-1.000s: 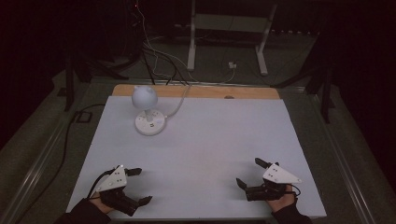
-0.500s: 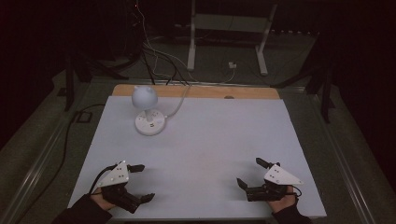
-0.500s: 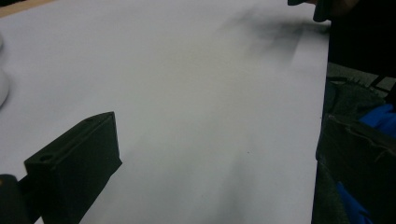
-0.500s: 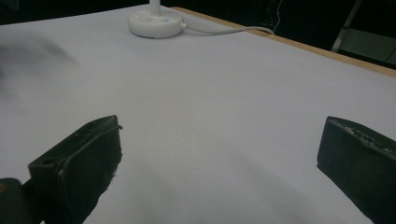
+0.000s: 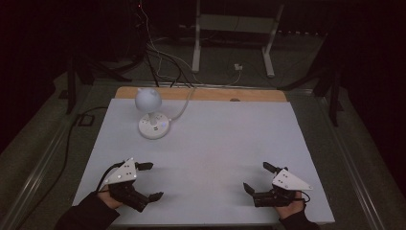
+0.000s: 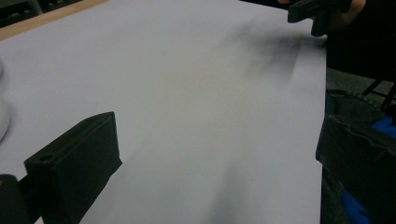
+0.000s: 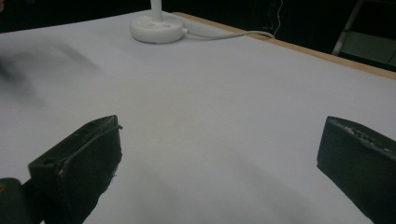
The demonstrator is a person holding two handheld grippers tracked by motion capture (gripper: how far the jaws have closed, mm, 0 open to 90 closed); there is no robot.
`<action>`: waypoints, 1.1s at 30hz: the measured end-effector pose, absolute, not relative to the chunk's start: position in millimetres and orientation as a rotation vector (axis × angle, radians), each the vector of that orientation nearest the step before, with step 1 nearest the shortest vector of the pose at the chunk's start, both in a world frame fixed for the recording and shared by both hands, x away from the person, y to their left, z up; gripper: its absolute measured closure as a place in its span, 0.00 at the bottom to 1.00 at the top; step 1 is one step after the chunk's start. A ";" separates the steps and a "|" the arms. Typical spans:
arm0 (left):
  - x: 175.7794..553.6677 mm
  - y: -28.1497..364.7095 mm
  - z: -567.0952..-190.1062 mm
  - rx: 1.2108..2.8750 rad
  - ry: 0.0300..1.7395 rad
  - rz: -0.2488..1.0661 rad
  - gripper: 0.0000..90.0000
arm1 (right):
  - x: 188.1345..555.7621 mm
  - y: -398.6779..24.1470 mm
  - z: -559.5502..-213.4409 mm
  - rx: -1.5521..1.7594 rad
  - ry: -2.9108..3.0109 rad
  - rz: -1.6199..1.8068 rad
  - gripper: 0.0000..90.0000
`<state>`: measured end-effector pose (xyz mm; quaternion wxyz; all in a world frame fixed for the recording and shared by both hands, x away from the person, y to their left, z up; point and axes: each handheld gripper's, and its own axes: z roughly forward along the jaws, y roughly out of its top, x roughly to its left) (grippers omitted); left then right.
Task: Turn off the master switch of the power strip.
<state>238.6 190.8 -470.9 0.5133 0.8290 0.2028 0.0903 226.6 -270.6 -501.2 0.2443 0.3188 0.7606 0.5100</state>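
Near the front edge of the white worktop [image 5: 215, 143], the left gripper [image 5: 149, 181] and the right gripper [image 5: 255, 178] sit well apart, each with jaws spread wide and holding nothing. Toward the far left stands a small white lamp [image 5: 152, 115] with a globe head on a round base, its cord [image 5: 184, 103] trailing off the back edge. From the right gripper view, the lamp base [image 7: 156, 28] and cord show close; the high view adds the globe head.

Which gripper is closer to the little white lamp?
The left gripper. It sits at the near left of the table, with the lamp just beyond it. The right gripper is across at the near right, much farther away.
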 end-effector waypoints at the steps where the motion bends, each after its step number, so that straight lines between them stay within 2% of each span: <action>1: 241.1 188.7 -467.8 1.988 0.483 0.219 0.00 | 226.4 -270.4 -501.4 0.871 2.079 1.391 0.00; 33: 284.6 159.1 -442.5 1.950 0.492 0.282 0.00 | 225.4 -271.7 -500.9 0.868 2.080 1.408 0.00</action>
